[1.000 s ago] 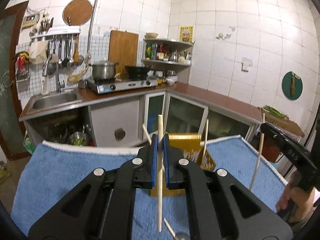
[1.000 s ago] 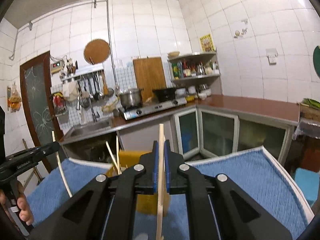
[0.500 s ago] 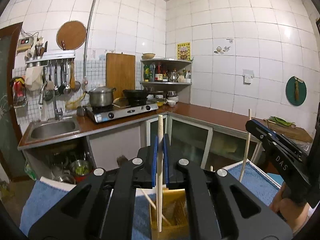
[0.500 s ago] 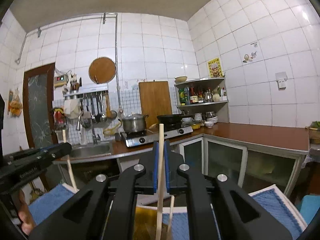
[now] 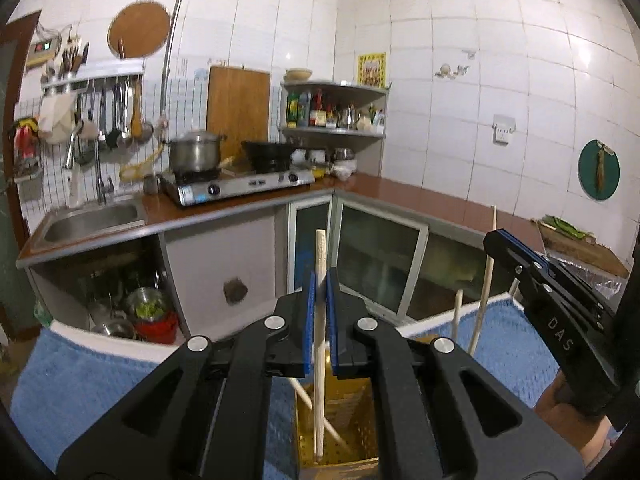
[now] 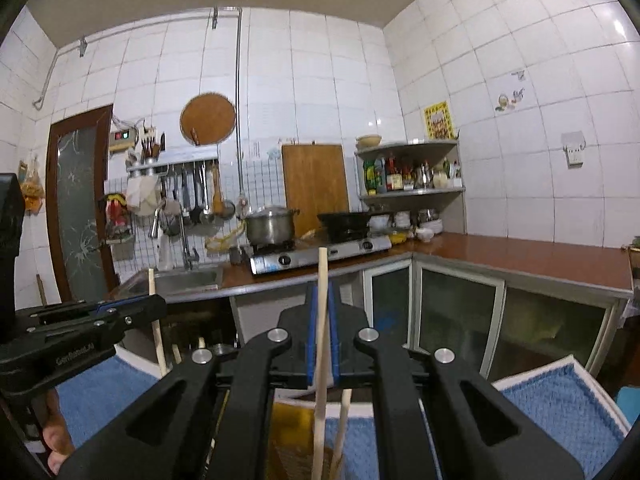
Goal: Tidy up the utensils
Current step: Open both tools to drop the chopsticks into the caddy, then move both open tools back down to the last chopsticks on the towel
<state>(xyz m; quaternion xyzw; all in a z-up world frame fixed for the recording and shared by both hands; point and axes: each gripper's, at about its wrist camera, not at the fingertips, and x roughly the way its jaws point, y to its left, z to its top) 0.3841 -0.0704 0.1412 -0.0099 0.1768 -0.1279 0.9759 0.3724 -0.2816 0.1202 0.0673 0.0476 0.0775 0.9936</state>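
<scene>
Room: white-tiled kitchen, brown counter (image 5: 420, 196) running round the corner, sink (image 5: 94, 220) at 9 o'clock in my left view, stove (image 5: 240, 186) with a steel pot (image 5: 195, 155) at 11.
Surface: blue towel (image 5: 92, 384) spread under both my hands, white edge on the far side.
Left gripper (image 5: 319, 324): jaws clamped tight on a pale chopstick (image 5: 320, 320) — it stands upright between the blue pads, top end poking above them, lower end reaching down inside the yellow holder.
Holder (image 5: 348, 408): yellow, perforated, at 6 o'clock under my left gripper; more sticks lean inside it, one crossing behind mine.
Right gripper (image 6: 321, 332): pinched shut on a second chopstick (image 6: 320, 360), upright, its tip above the pads, its lower end going down at 6 o'clock over the holder's yellow rim — whether it touches the bottom I cannot tell.
Other stick (image 6: 342, 428): just right of mine in the right view, standing in the holder.
Cross view: my right gripper shows at 3 o'clock in the left view, my left one at 9 o'clock in the right view, each with its stick.
</scene>
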